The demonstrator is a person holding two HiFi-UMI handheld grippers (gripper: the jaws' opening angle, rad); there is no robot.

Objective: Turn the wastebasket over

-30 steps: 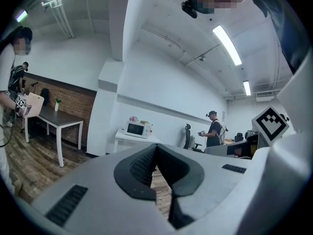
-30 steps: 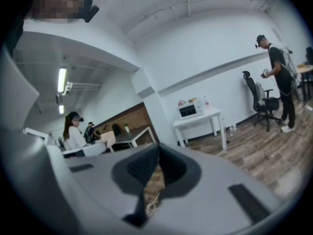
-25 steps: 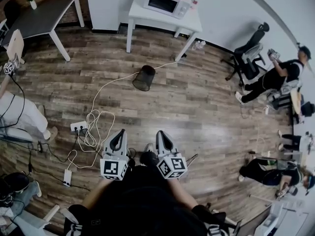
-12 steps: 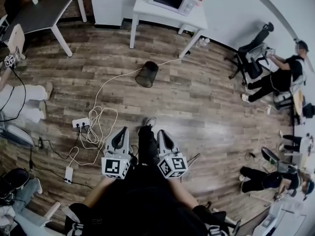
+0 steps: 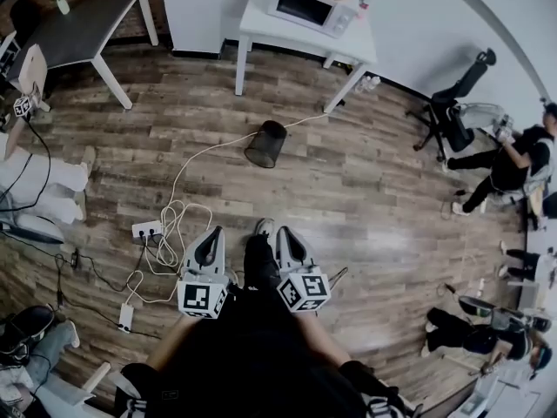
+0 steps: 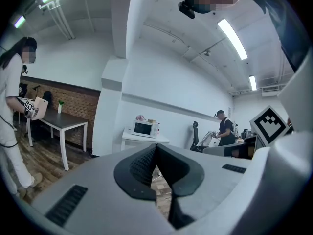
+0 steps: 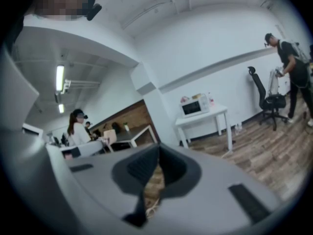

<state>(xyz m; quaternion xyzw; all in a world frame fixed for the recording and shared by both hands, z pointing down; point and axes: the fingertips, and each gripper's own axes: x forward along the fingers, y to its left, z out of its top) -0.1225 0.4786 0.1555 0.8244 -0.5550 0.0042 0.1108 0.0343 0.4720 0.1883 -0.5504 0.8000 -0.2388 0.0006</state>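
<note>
The wastebasket (image 5: 265,144) is black mesh and sits on the wooden floor ahead of me, below the white table; it seems to lie on its side with the wider end toward me. My left gripper (image 5: 211,236) and right gripper (image 5: 284,235) are held side by side low in the head view, well short of the basket, both shut with nothing in them. In the left gripper view the left gripper (image 6: 155,154) has its jaws together, as does the right gripper (image 7: 159,156) in the right gripper view. Both bodies hide the basket.
A white cable (image 5: 178,200) runs from the basket's side to a power strip (image 5: 146,229) on the floor at left. A white table (image 5: 261,26) bearing a microwave (image 5: 303,5) stands behind the basket, a dark table (image 5: 78,24) at far left, an office chair (image 5: 454,103) and seated people at right.
I have walked toward the wastebasket, which now sits lower and nearer in the head view. Both grippers came forward with me and stayed shut. My foot has stepped out between them.
</note>
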